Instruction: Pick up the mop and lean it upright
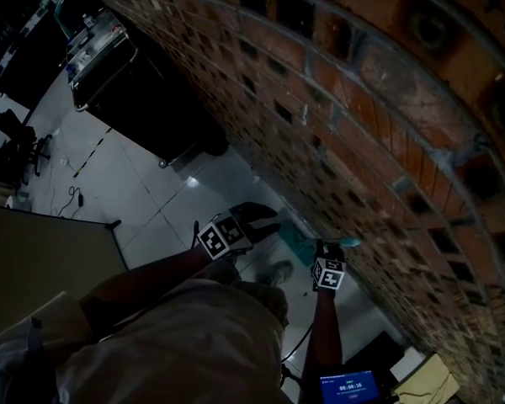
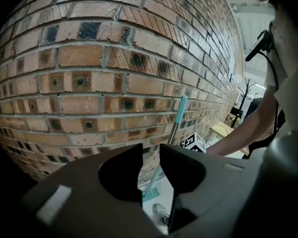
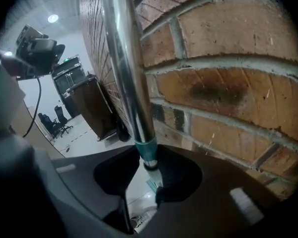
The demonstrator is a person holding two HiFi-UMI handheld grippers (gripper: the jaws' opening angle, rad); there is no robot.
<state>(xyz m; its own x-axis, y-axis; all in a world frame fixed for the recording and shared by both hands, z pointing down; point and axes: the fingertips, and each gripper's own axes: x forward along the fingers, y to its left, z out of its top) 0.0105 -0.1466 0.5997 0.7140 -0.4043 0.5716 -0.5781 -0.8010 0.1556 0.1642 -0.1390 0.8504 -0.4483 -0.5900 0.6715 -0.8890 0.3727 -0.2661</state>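
Mop (image 3: 126, 58) stands nearly upright against the brick wall (image 2: 89, 83), its lower end on the floor (image 1: 151, 200) at the wall's foot. Right gripper (image 3: 144, 180) clamps the metal pole close to the wall. Left gripper (image 2: 151, 155) hangs farther from the wall, jaws slightly apart and empty.

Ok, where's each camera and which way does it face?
Head view: on the person's head, steeply down past the brick wall to the floor; forearms, left gripper, right gripper show.
Left gripper view: on the left gripper, facing the wall; its jaws apart, empty; the person's right arm shows.
Right gripper view: on the right gripper, close to the wall; its jaws grip the mop pole.
Shared: the wall in all three; the mop pole in both gripper views.
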